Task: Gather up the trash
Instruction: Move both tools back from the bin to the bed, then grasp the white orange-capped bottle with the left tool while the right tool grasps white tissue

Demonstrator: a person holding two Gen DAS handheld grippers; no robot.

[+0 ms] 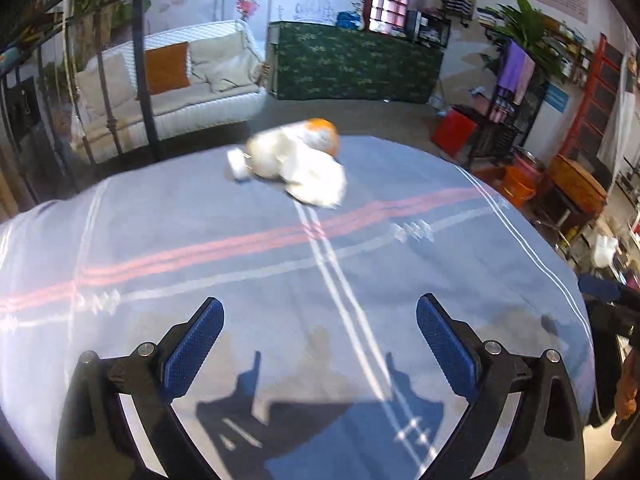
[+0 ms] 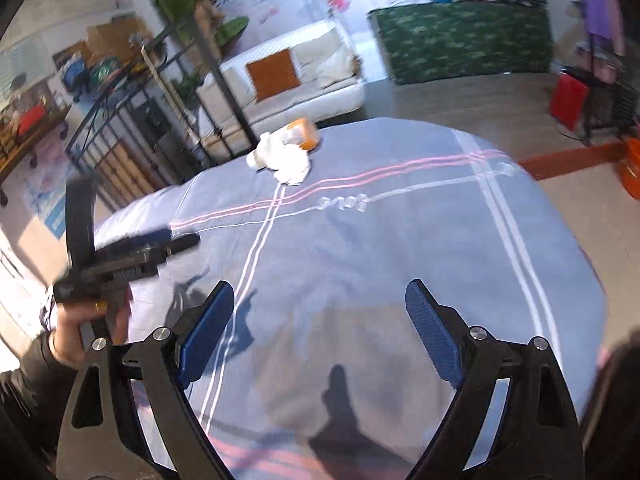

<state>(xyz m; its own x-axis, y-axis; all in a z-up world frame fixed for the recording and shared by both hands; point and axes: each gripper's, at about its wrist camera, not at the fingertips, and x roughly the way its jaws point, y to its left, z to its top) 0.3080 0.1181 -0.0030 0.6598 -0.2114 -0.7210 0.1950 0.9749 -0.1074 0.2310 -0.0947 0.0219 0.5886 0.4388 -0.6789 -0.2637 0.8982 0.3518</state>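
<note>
A small heap of trash lies near the far edge of the blue-grey cloth (image 1: 240, 272): crumpled white paper (image 1: 308, 176) (image 2: 290, 166), a small white bottle-like piece (image 1: 237, 164) (image 2: 256, 157) and an orange wrapper (image 1: 322, 136) (image 2: 302, 132) behind it. My left gripper (image 1: 318, 320) hovers open over the near part of the cloth, well short of the heap, with nothing between its blue pads. My right gripper (image 2: 320, 304) is also open and empty, above the cloth (image 2: 400, 248). In the right wrist view a hand (image 2: 76, 340) holds the left gripper at the left edge.
The cloth with pink and white stripes covers a rounded table. Beyond it stand a white sofa (image 1: 192, 80), a black metal railing (image 2: 132, 128), a green patterned counter (image 1: 352, 64), a red box (image 1: 454, 130) and orange tubs (image 1: 518, 186) at the right.
</note>
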